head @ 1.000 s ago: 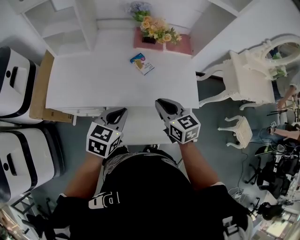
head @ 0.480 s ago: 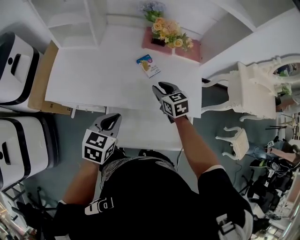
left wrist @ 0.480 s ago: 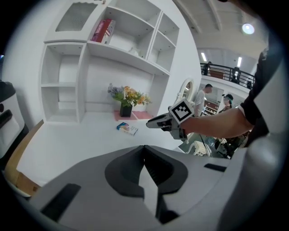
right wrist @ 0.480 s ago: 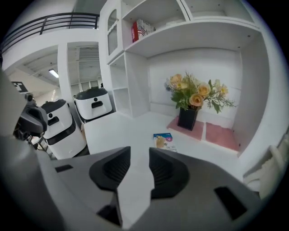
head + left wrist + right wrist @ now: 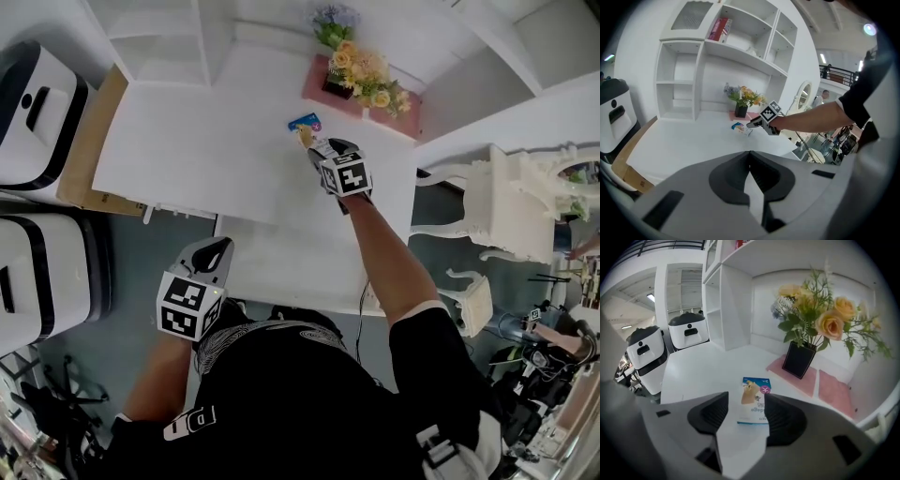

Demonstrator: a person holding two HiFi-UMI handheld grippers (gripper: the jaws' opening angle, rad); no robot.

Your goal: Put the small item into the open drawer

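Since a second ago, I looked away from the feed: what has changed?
The right gripper reached across the desk to the small packet, its jaws opening; the packet now lies between them, ungripped. The left gripper drew back slightly, shut. Packet and flowers stayed put.

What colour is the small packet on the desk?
The packet is white with blue edges and a tan picture; best in the right gripper view.

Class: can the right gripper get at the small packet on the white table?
Probably yes: the right gripper, fingers just opening, has the packet between them, unpressed; nothing on the table intervenes.
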